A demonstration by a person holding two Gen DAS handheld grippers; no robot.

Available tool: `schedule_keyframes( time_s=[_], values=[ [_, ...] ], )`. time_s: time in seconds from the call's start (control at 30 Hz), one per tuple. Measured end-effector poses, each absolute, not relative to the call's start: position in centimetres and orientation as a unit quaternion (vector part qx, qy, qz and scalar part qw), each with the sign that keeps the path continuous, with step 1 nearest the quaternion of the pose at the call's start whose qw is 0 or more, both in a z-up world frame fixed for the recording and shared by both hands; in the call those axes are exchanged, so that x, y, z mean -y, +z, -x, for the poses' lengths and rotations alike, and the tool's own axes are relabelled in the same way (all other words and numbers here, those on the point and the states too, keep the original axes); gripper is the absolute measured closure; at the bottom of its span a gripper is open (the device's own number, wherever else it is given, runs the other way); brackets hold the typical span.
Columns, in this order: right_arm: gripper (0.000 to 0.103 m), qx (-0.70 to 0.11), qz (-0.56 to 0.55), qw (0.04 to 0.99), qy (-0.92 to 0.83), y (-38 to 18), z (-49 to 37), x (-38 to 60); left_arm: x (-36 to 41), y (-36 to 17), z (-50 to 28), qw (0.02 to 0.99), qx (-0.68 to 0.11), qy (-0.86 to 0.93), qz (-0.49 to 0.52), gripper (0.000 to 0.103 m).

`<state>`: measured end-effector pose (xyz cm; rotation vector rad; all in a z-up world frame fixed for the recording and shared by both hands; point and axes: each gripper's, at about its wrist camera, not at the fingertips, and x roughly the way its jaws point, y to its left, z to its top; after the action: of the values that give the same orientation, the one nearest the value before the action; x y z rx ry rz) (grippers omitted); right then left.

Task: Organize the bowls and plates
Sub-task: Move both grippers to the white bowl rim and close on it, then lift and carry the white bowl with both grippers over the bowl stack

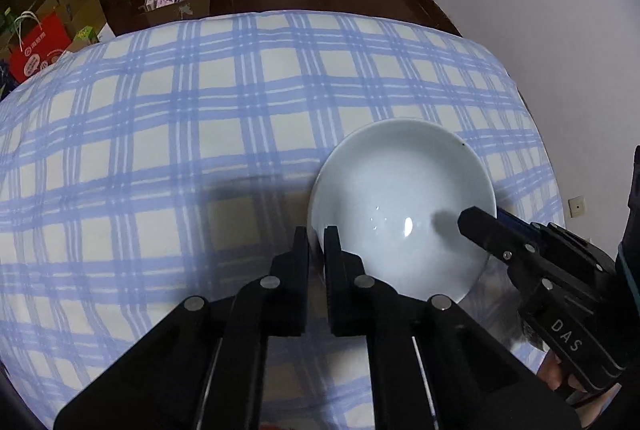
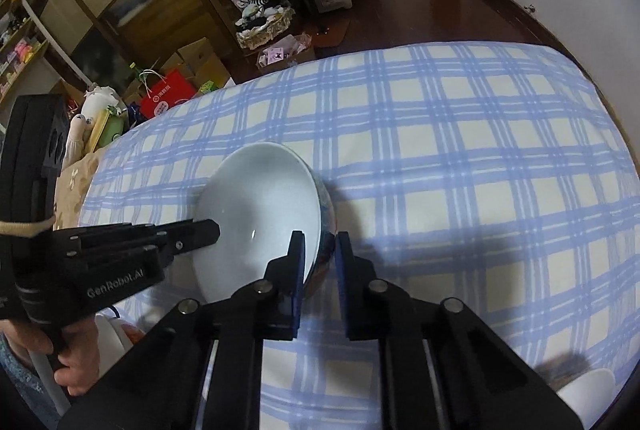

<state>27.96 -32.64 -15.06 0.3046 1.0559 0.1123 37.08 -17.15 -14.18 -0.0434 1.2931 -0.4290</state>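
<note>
A white bowl sits on the blue-checked cloth; its outside has a blue and red pattern. My left gripper is shut on the bowl's left rim, one finger inside and one outside. My right gripper straddles the bowl's right rim, jaws closed on it, one finger inside the bowl. Each gripper shows in the other's view: the right one reaches over the bowl's right side, the left one over its left side.
A white dish lies at the cloth's near right corner. More white dishware sits low left behind my left hand. Shelves, boxes and a red bag stand on the floor beyond the table's far edge.
</note>
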Motion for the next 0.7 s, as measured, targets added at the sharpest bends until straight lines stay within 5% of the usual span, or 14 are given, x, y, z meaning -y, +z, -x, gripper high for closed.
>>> schedule_keyframes(
  time_s=[0.7],
  values=[
    [0.088, -0.453, -0.136, 0.877, 0.084, -6.4, -20.1, 28.0, 11.3, -4.6, -27.9, 0.81, -0.556, -0.181, 0.033, 0.095]
  ],
)
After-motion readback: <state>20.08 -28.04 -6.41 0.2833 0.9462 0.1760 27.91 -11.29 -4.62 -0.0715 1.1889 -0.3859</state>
